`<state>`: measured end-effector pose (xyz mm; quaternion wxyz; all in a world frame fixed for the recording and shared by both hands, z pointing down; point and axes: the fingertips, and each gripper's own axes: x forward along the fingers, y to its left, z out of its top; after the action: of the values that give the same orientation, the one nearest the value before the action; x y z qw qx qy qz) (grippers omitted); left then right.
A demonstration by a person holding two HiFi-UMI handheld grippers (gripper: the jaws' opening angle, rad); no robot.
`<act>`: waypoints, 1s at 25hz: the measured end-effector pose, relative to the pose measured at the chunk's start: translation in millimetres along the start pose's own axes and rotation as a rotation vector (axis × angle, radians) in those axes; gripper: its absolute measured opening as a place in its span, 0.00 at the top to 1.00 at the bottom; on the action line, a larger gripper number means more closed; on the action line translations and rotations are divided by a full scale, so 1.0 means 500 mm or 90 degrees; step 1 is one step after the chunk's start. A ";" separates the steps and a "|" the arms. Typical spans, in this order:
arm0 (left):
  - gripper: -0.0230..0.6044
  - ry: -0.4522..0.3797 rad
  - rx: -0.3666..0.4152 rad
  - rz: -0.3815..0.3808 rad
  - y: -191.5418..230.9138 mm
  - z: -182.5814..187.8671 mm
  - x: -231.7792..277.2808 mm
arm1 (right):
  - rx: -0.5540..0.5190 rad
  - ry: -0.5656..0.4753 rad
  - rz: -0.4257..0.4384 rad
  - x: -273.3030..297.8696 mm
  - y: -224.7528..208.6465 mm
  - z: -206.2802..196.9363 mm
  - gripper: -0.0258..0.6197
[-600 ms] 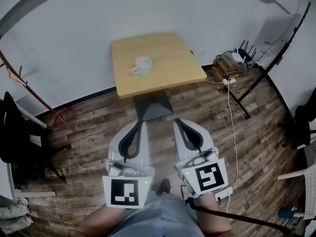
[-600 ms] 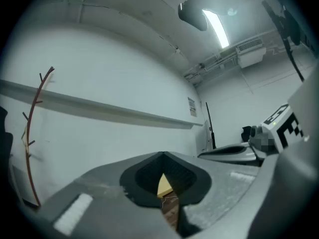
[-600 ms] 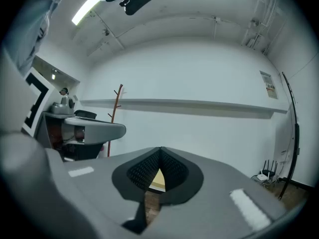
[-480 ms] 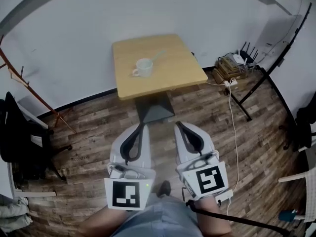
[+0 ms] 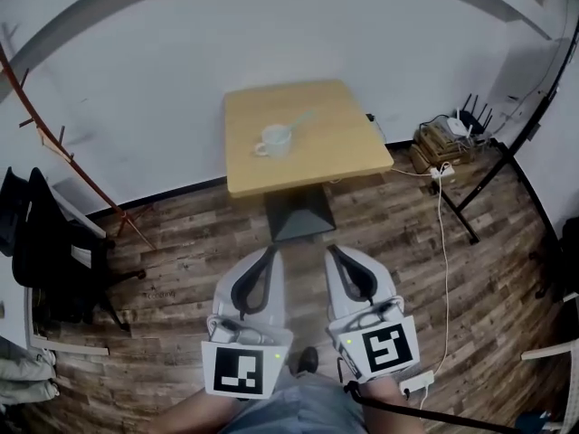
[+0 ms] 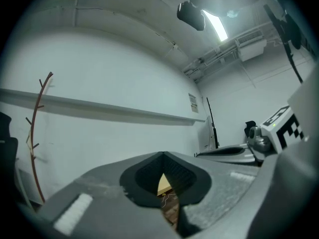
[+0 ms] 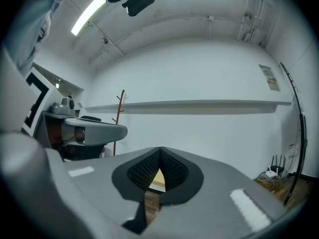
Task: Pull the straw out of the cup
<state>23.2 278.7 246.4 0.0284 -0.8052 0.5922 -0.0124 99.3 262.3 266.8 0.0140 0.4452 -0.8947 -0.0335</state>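
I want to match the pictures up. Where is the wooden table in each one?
Head view: the table is top centre, against the wall.
Left gripper view: a tan sliver seen through the left claw, bottom centre.
Right gripper view: a tan sliver seen through the right claw, bottom centre.
Shared landmark: the white wall.

Readable text: none in any view.
Wall notice (image 7: 269, 77): upper right of the right gripper view, a small printed sheet; the print is too small to read.
Left marker cube (image 5: 242, 371): bottom of the head view, left of centre; black-and-white square pattern, no letters.
Right marker cube (image 5: 386, 349): bottom, right of centre; pattern only.
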 end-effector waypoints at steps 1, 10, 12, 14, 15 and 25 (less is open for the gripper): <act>0.95 0.000 0.001 0.005 -0.006 -0.001 0.001 | 0.002 0.001 0.009 -0.001 -0.001 -0.004 0.95; 0.95 0.037 -0.012 0.043 0.010 -0.046 0.001 | 0.023 0.023 0.058 0.026 0.016 -0.048 0.95; 0.95 0.043 -0.015 0.038 0.011 -0.060 0.012 | 0.027 0.030 0.051 0.038 0.004 -0.060 0.95; 0.95 0.051 -0.018 0.031 0.015 -0.079 0.029 | 0.029 0.040 0.046 0.058 -0.009 -0.078 0.95; 0.95 0.058 -0.021 0.030 0.023 -0.090 0.041 | 0.030 0.046 0.045 0.072 -0.015 -0.087 0.95; 0.95 0.058 -0.040 0.020 0.180 -0.115 0.224 | 0.021 0.073 0.051 0.291 -0.055 -0.098 0.95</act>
<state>-32.3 143.4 296.6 -0.0241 -0.7950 0.6054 -0.0301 36.2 127.7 312.9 0.0591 0.4107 -0.9098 0.0076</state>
